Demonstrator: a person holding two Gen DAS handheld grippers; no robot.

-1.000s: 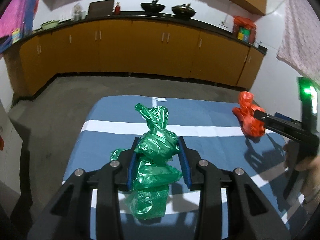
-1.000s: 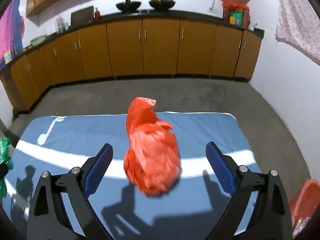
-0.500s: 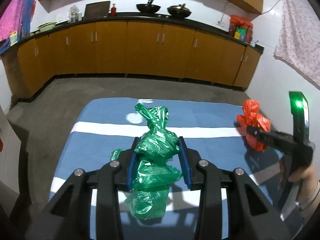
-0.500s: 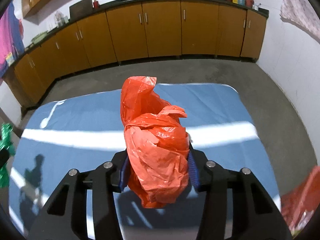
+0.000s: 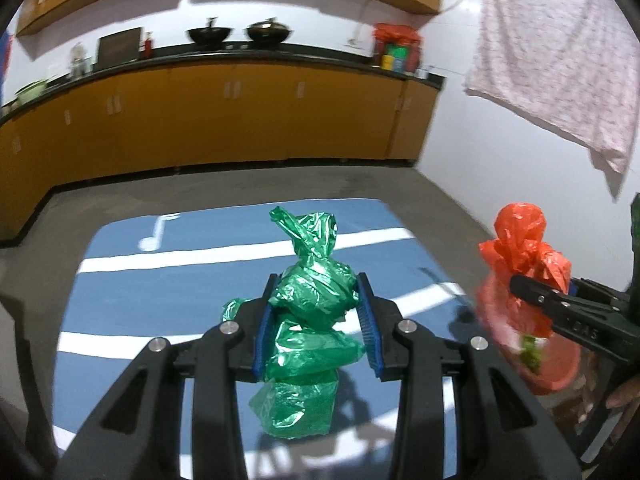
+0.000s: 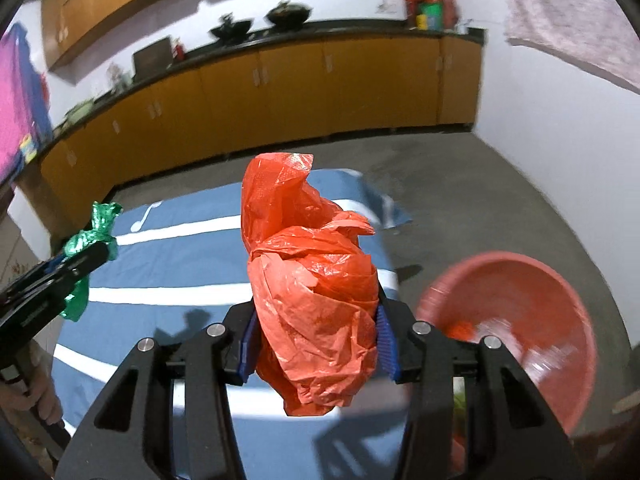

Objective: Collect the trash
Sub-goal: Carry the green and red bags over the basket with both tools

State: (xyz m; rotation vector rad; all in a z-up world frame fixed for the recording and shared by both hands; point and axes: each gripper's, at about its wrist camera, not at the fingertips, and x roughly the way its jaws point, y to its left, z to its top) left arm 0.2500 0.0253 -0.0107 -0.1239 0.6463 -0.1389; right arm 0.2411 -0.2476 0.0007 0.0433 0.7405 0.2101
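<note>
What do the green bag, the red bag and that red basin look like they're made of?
Green bag: thin glossy plastic film, judging by its crinkles, bright glints and twisted neck.
Red bag: the same kind of thin plastic film, slightly see-through, with sharp creases and shine.
Red basin: probably moulded rigid plastic, with a smooth round wall and even colour; motion blur leaves its finish uncertain.

We hold one bag between the left gripper pads and another bag between the right gripper pads, both above the mat. The basin sits on the floor right of the mat (some scraps inside). Cabinets stand behind.
</note>
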